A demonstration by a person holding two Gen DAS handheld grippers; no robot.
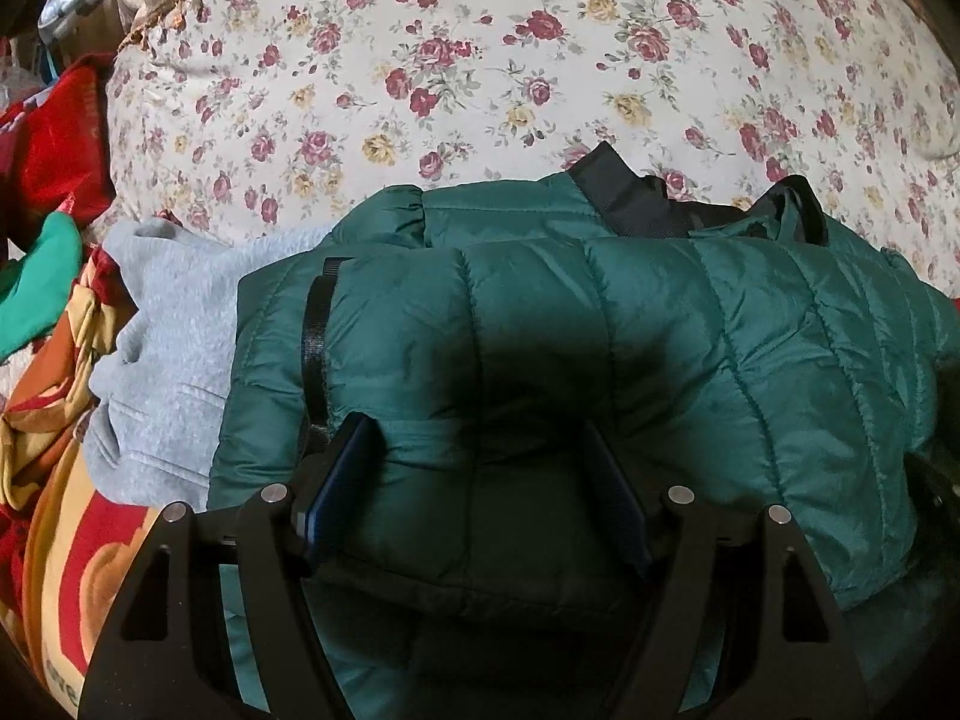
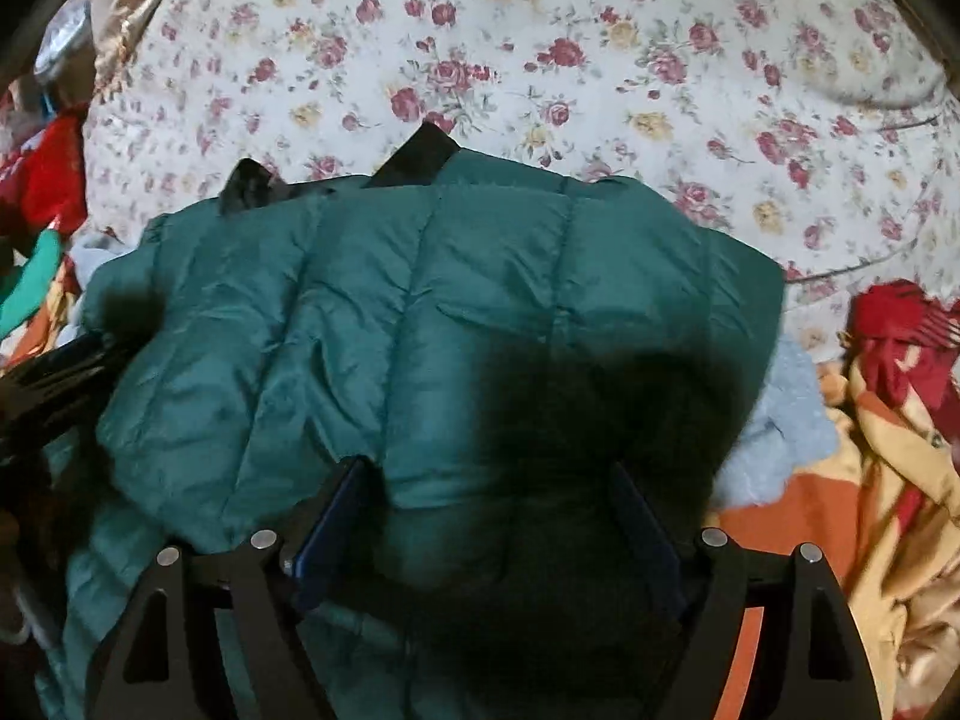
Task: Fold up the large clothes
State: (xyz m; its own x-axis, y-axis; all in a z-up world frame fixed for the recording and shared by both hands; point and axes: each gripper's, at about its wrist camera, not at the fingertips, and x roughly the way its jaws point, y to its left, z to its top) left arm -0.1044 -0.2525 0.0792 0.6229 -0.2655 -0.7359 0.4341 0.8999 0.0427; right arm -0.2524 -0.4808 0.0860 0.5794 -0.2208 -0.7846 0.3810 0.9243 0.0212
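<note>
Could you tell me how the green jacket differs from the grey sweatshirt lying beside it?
The green jacket is shiny, puffy and quilted with stitched seams; the grey sweatshirt is matte, soft and fleecy. The jacket lies on top, partly covering the sweatshirt. The left gripper straddles a fold of the jacket with jaws apart, while the sweatshirt is untouched. Both rest on the flowered bedspread.

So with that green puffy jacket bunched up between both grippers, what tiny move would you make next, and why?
Probably press it flat. The green jacket already lies folded into a puffy bundle on the floral sheet, and both the left hand-held gripper and right hand-held gripper straddle it with jaws wide, not pinching. Its black collar still pokes out.
</note>
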